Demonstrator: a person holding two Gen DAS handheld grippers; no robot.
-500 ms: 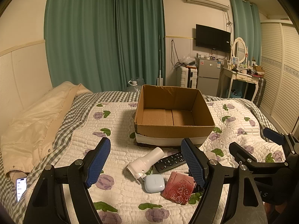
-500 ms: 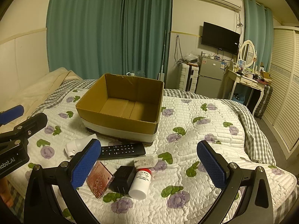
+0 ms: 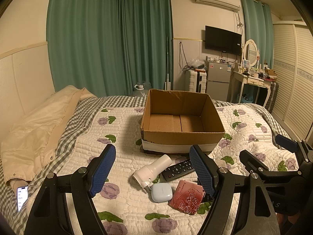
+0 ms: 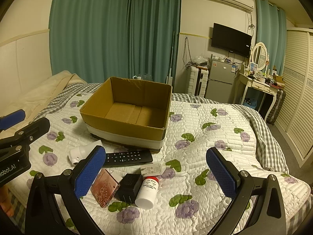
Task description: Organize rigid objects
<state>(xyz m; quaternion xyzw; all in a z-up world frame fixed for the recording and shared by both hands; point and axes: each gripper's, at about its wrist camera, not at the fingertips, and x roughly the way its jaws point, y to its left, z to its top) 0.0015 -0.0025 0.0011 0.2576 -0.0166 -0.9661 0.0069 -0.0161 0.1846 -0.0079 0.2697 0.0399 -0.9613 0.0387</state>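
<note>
An empty cardboard box (image 3: 182, 117) sits on a bed (image 3: 121, 152) covered by a white quilt with purple flowers. In front of the box lie a white flashlight (image 3: 151, 171), a black remote (image 3: 179, 169), a pale blue case (image 3: 161, 192), a red rose-embossed case (image 3: 186, 196), a black adapter (image 4: 129, 187) and a white pill bottle (image 4: 146, 192). The left gripper (image 3: 152, 173) and right gripper (image 4: 155, 173) hover above them, both spread wide and holding nothing.

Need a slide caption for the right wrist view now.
Open right hand-held gripper above pill bottle, black adapter and remote; cardboard box empty.
</note>
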